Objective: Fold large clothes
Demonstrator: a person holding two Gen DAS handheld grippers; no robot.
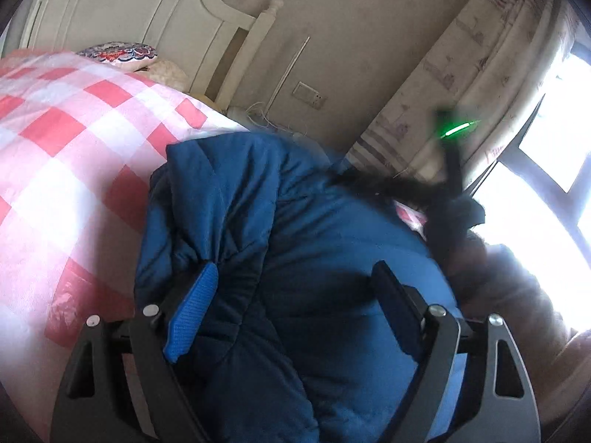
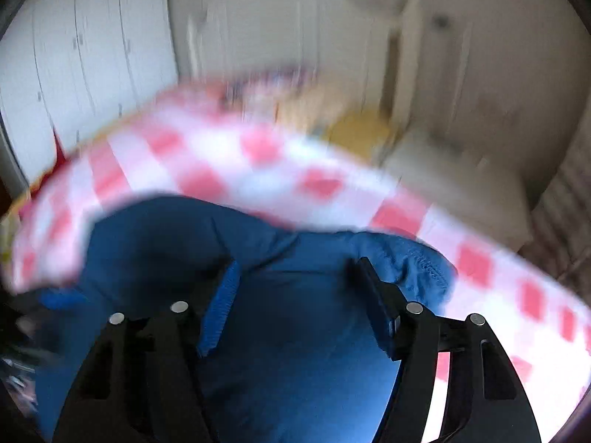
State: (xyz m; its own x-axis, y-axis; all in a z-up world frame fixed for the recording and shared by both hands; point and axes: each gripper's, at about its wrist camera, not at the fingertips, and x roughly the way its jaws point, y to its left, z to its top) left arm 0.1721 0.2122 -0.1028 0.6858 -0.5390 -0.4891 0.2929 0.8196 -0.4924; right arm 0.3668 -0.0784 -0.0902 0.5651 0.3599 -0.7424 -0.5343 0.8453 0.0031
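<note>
While blue jacket (image 1: 295, 240) lies bunched, checked bedspread (image 1: 74, 147) underneath.

Padded, quilted blue jacket (image 1: 314, 229): matt synthetic cloth, stitched in panels, soft and puffy; dark fuzzy fur-like trim (image 1: 399, 188) along its far right edge. Under it, red-and-white checked bedspread (image 1: 74, 140): woven cotton-like cloth, matt, faintly textured. Left gripper (image 1: 291, 295): matt black plastic arms, small shiny metal pins at the joints, blue ribbed rubbery pads (image 1: 192, 310) on the fingers. Right gripper (image 2: 295, 295): same matt black plastic, same blue ribbed pads, bright metal pins. Far left, headboard (image 1: 147, 18): cream-painted wood, smooth, slight sheen. Far right, curtain (image 1: 480, 55): pale printed cloth, pleated, matt.
</note>
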